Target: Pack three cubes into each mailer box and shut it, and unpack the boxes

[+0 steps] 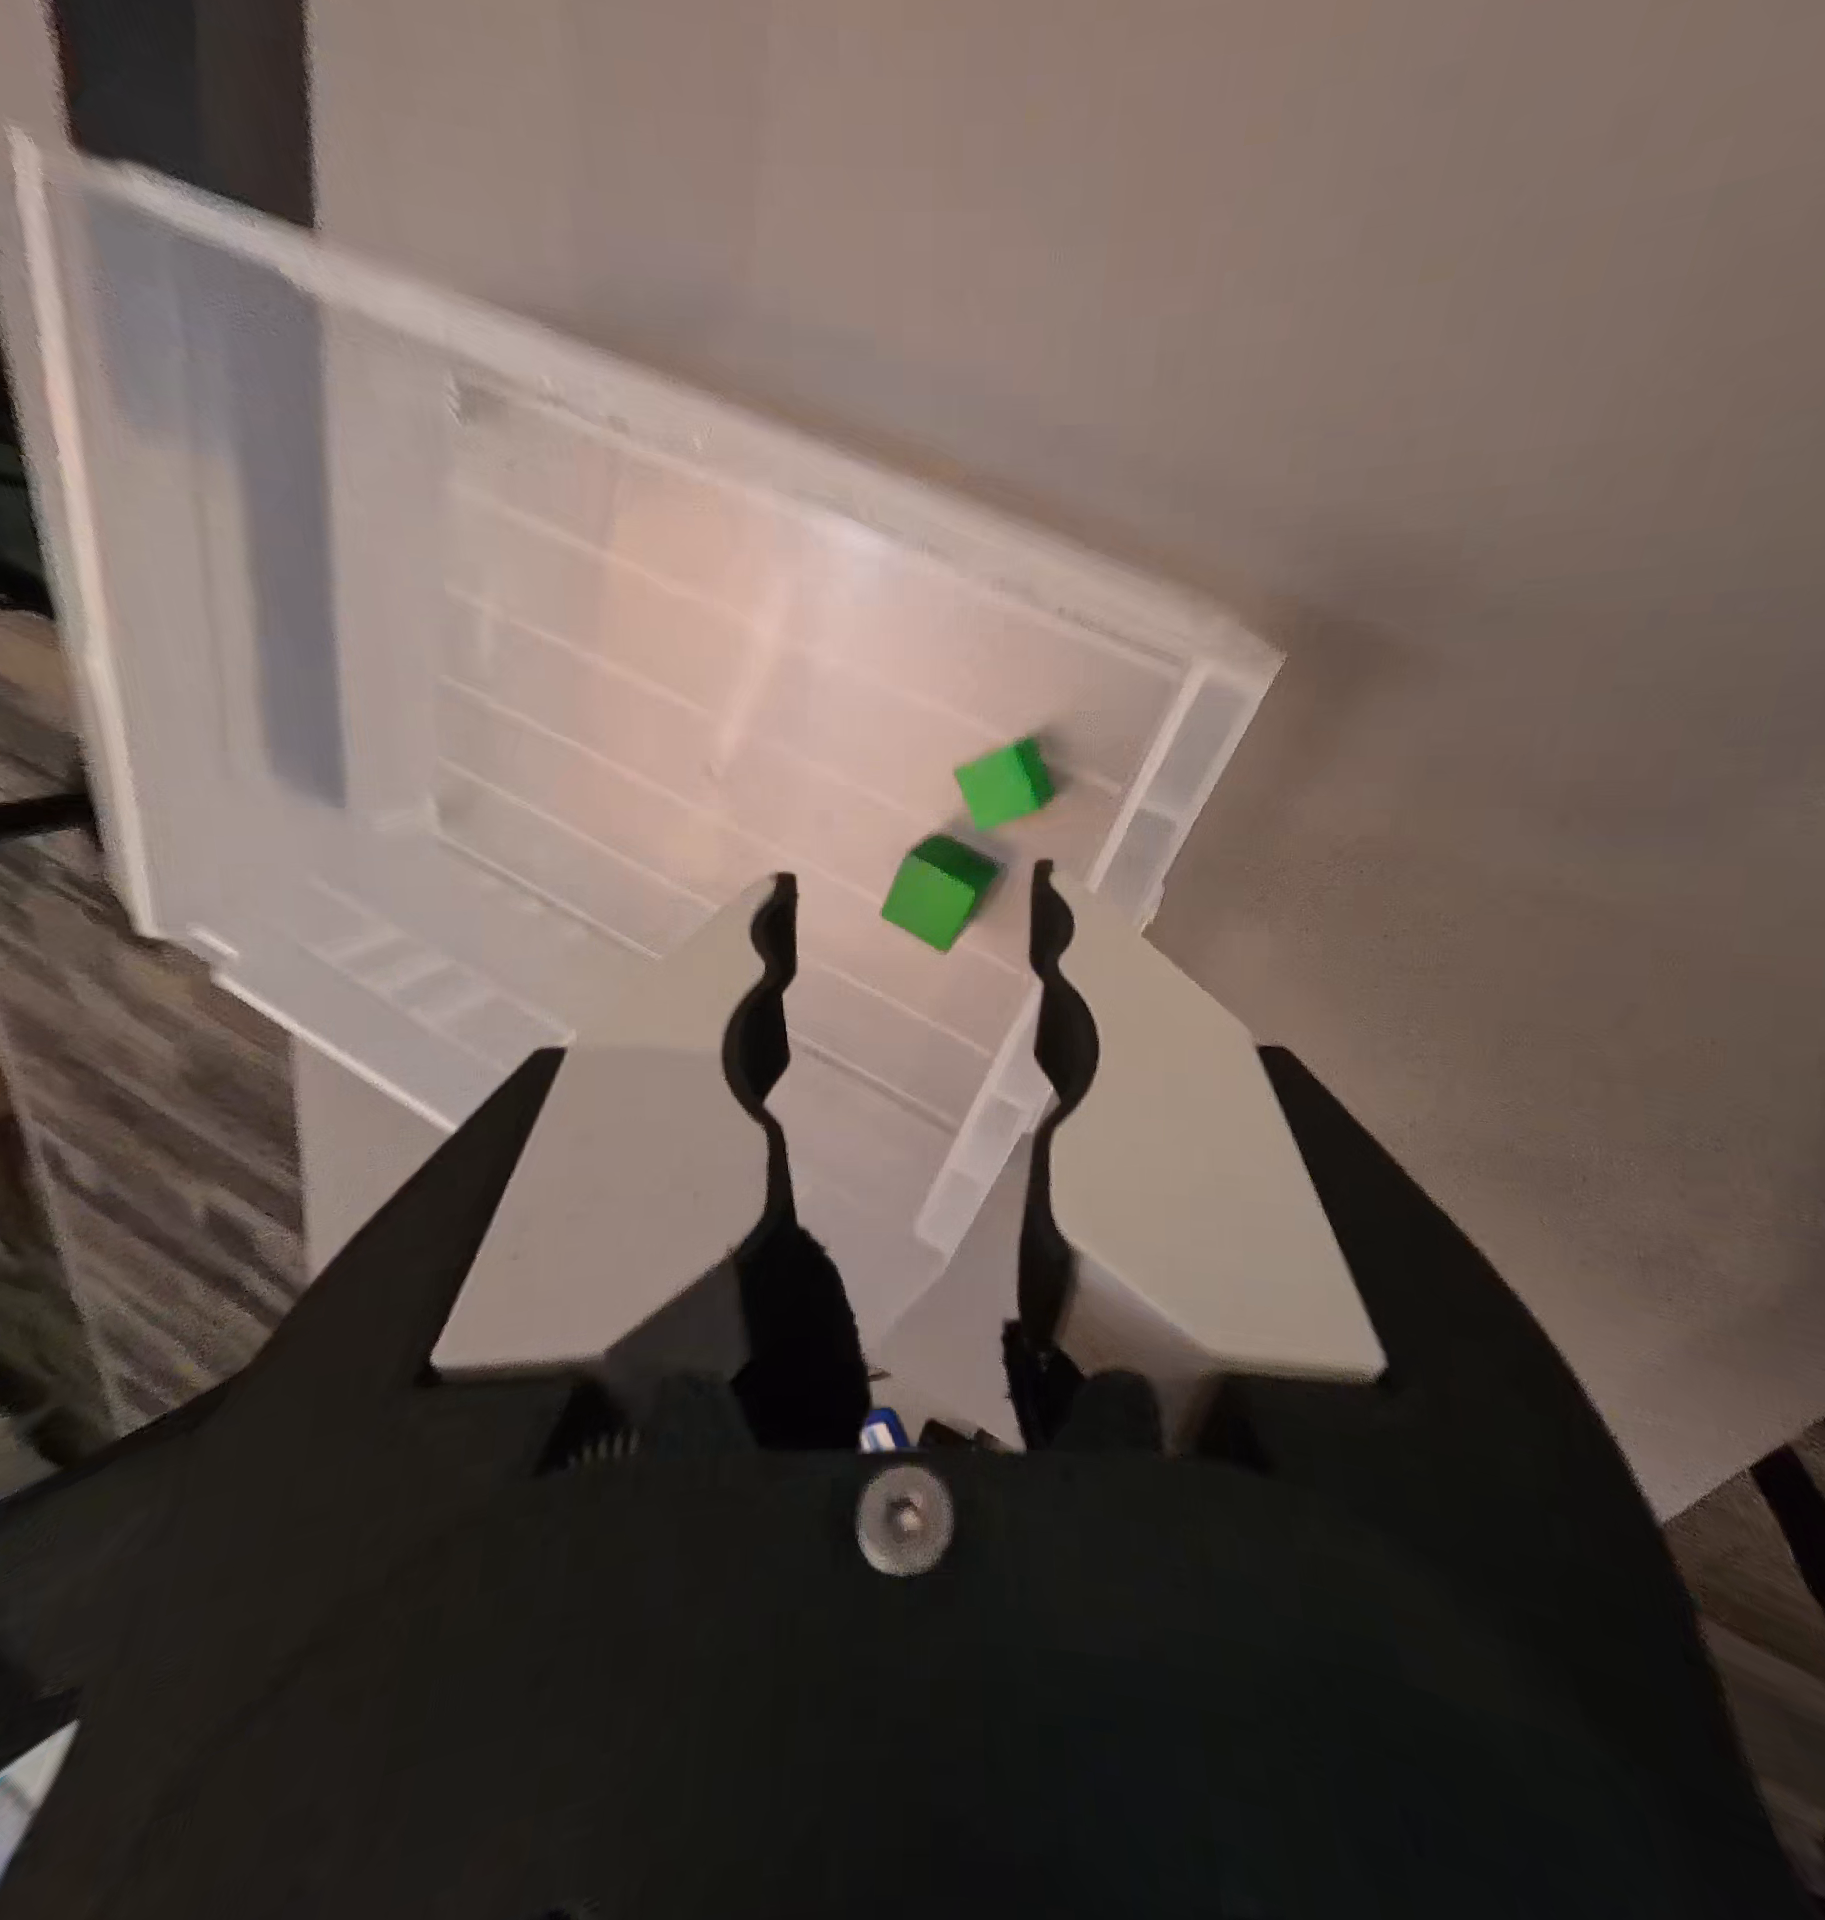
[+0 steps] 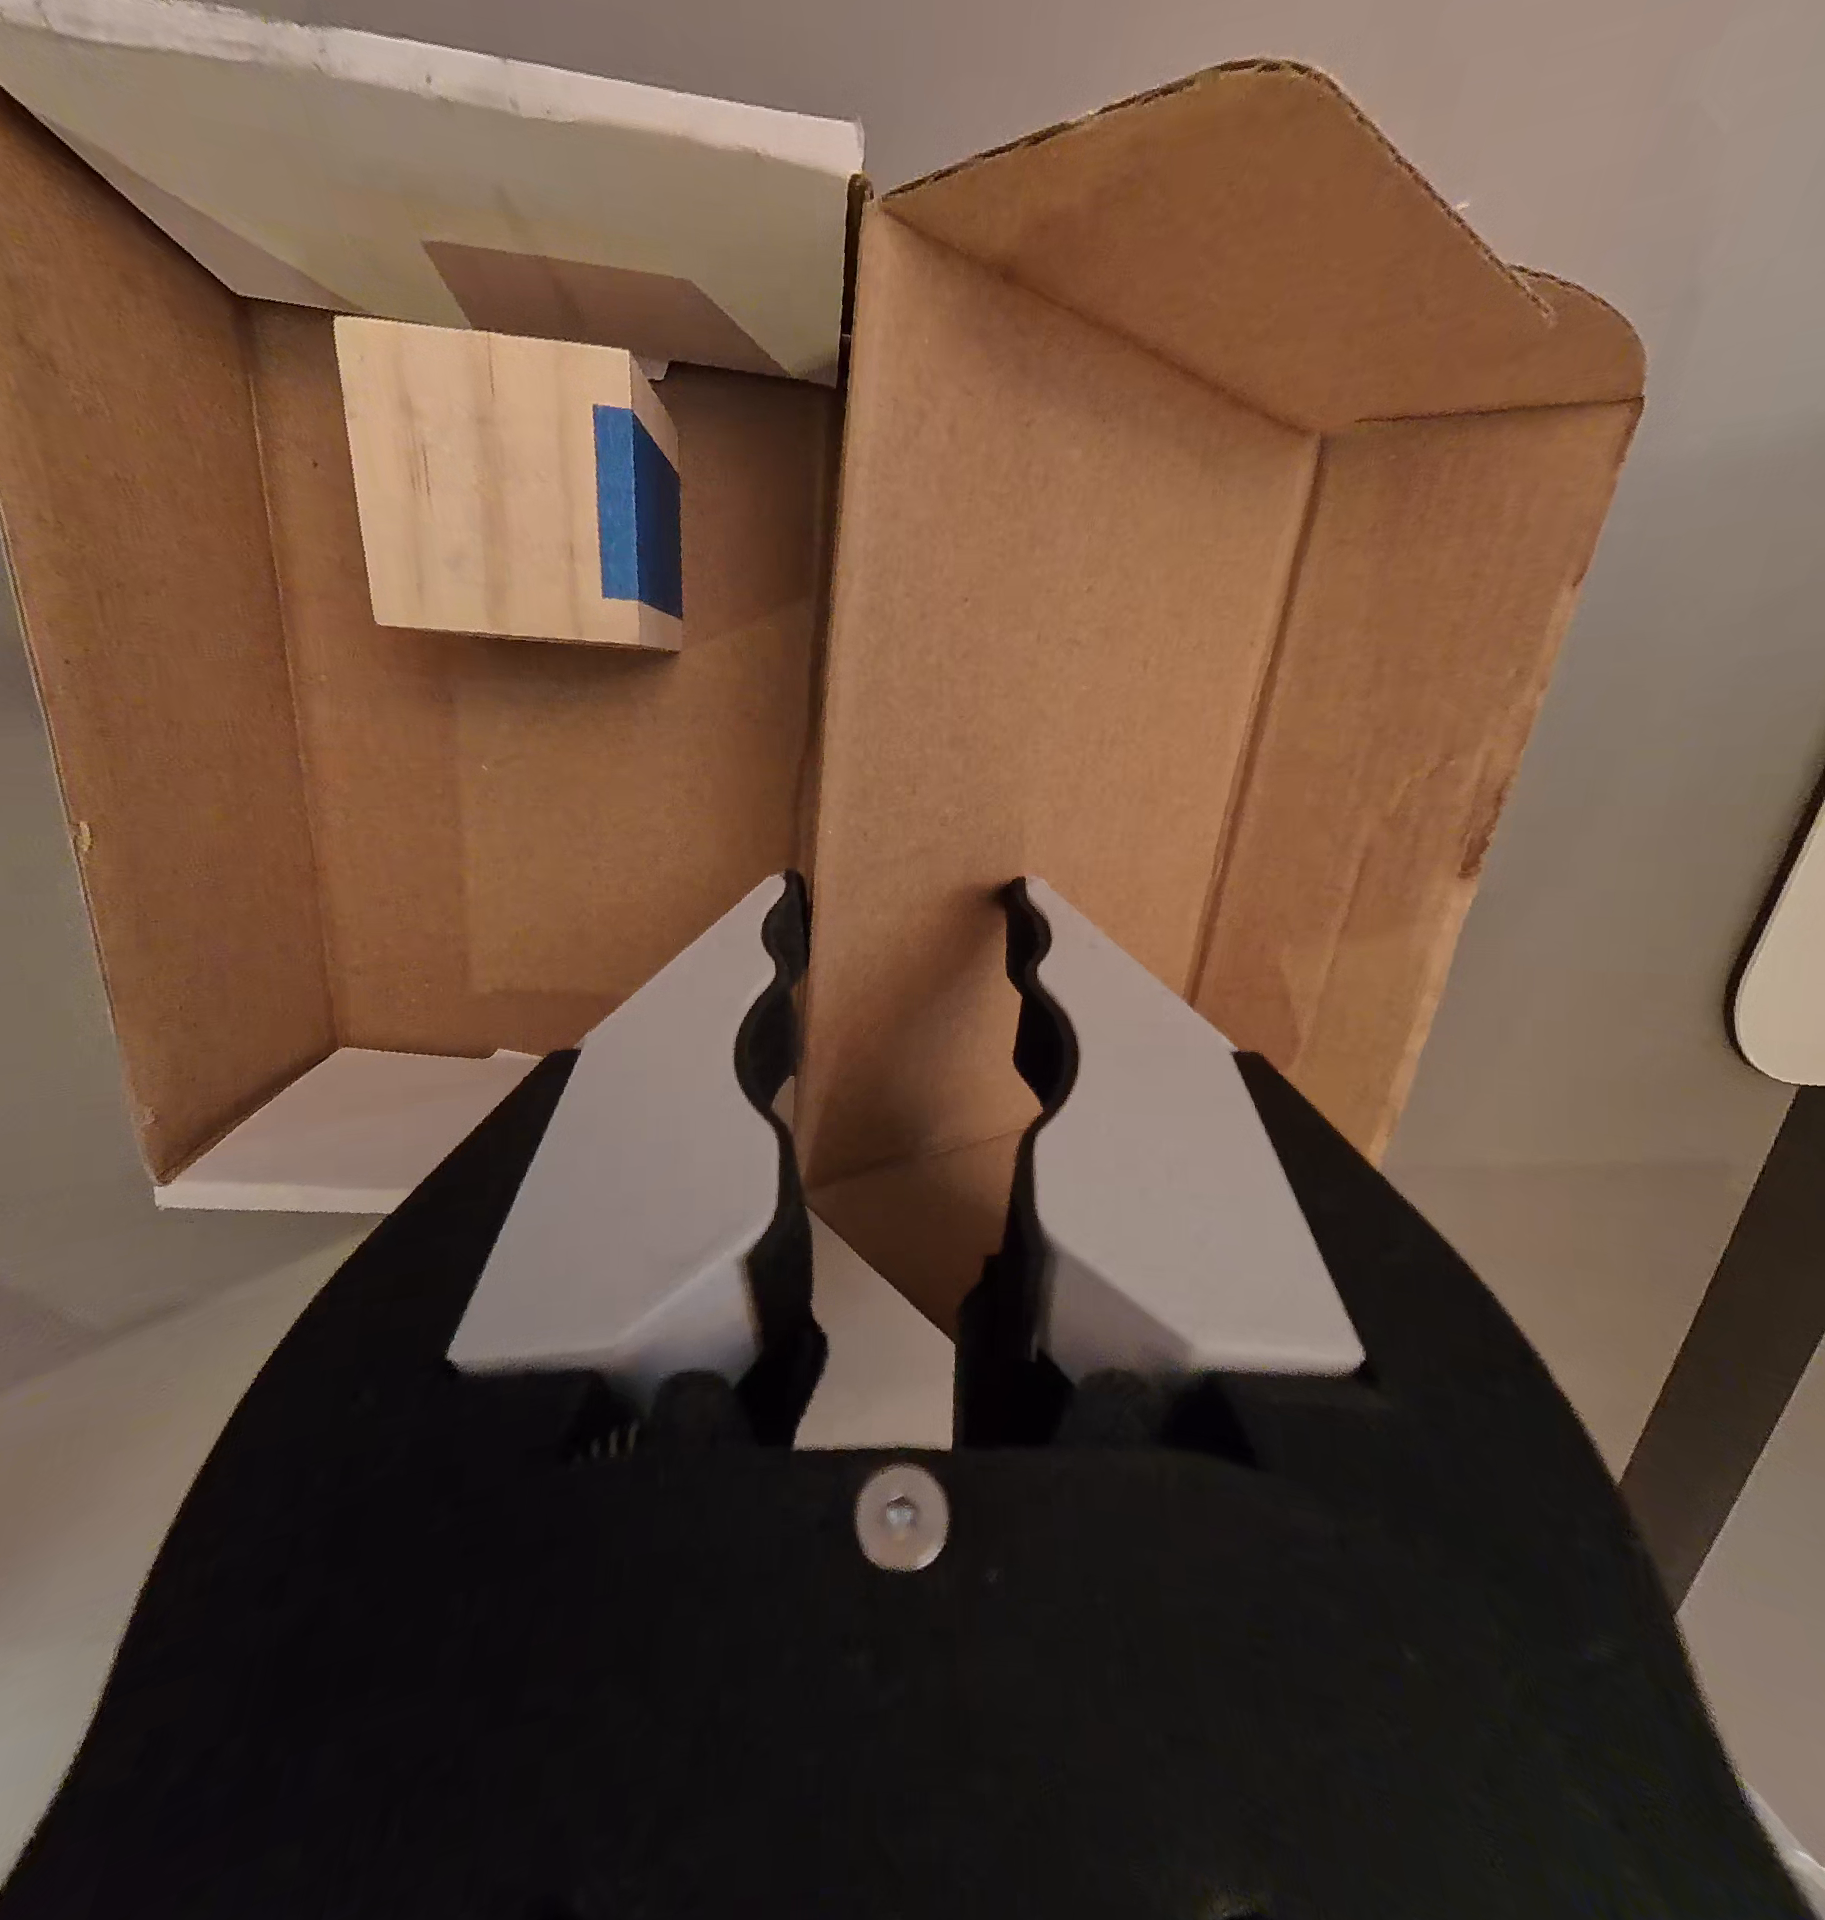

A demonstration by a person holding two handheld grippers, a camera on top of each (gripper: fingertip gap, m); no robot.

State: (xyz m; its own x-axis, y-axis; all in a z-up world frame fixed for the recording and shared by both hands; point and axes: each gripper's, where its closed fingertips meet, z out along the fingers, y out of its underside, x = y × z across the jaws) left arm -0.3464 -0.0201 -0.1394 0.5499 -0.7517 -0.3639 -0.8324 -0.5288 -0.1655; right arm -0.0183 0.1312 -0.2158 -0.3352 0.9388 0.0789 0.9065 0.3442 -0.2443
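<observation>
Partly, the right gripper (image 2: 903, 883) hides the mailer box (image 2: 534, 831) front.

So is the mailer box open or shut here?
Open. The mailer box shows its brown inside, its lid swung out to the side, and one wooden cube on its floor.

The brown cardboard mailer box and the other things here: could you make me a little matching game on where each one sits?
Things:
1. wooden cube with blue tape
2. two small green cubes
3. open brown cardboard mailer box
4. left tool

Places or states:
A. on the clear plastic tray
B. open, holding nothing
C. inside the box
D. on the pale table

Pairs: 1-C, 2-A, 3-D, 4-B
</observation>
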